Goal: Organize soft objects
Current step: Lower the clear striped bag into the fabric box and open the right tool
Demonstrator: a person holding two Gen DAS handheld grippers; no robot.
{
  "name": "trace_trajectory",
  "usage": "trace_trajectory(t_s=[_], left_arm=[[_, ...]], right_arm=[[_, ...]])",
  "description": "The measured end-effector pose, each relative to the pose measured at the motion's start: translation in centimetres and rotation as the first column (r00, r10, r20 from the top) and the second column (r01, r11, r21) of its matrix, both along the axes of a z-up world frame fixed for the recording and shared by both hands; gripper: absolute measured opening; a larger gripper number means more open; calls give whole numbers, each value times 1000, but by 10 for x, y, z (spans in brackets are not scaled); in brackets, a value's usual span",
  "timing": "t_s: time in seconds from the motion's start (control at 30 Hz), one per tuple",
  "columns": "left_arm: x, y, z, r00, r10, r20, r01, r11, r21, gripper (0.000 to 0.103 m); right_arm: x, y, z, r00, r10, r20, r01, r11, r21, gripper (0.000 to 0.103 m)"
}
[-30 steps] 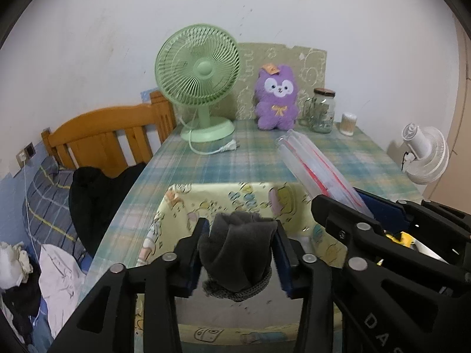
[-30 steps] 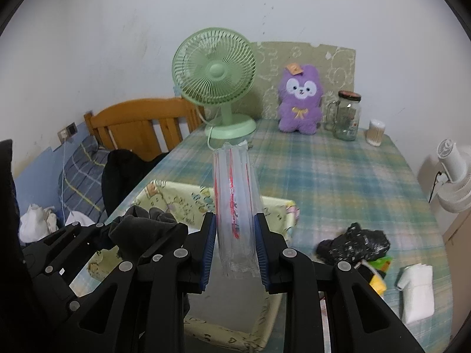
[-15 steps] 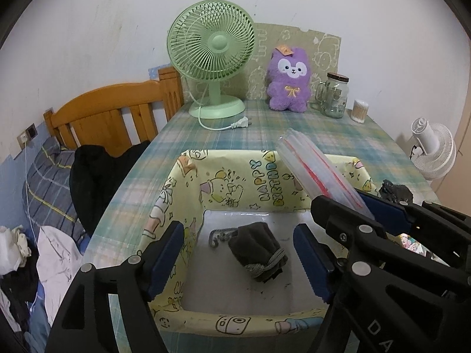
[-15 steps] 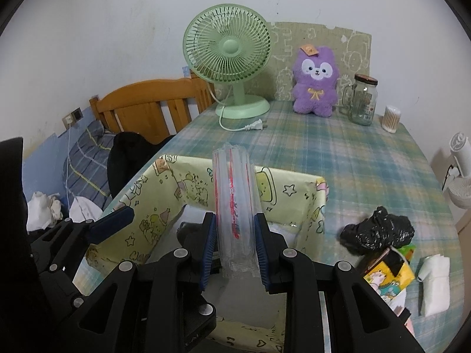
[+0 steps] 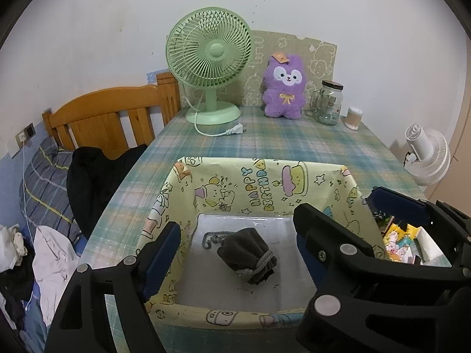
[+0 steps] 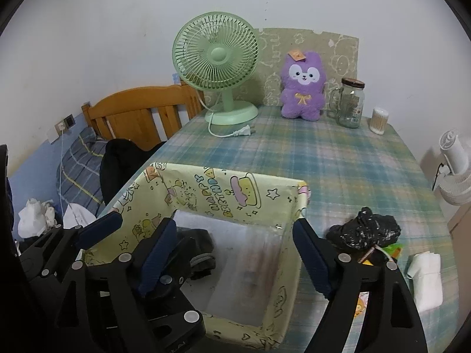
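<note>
In box point(image 5: 265, 182) centre: dark pouch point(image 5: 247, 256), clear of walls.

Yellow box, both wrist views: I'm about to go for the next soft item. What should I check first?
1. Left gripper free: ok. Its jaws are opening, with nothing between them.
2. Right gripper free: ok. Its jaws are opening, with nothing between the pads.
3. Dark pouch stowed: ok. It lies on the floor of the yellow box, clear of both grippers.
4. Box steady: ok. It stands upright on the table with its walls up.
5. Next items clear to approach: ok. The crumpled black bag and the white folded piece lie uncovered on the table, right of the box.
6. Anything else in the box's right half: cannot tell, as it is blurred there.
</note>
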State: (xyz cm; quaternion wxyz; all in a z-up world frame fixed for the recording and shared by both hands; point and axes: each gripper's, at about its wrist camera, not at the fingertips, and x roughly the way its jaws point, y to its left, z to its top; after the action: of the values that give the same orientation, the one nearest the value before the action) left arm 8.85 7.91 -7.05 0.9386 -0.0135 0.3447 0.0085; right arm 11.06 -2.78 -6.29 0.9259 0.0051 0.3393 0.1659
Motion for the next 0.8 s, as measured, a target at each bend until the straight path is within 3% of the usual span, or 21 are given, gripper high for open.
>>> trace_trajectory(t_s=[0.8], left_arm=[[-31,-52,48,993,-7,120,5,1000,18,92]], right_arm=[[-35,-58,46,993,-29,119,23,998,51,93]])
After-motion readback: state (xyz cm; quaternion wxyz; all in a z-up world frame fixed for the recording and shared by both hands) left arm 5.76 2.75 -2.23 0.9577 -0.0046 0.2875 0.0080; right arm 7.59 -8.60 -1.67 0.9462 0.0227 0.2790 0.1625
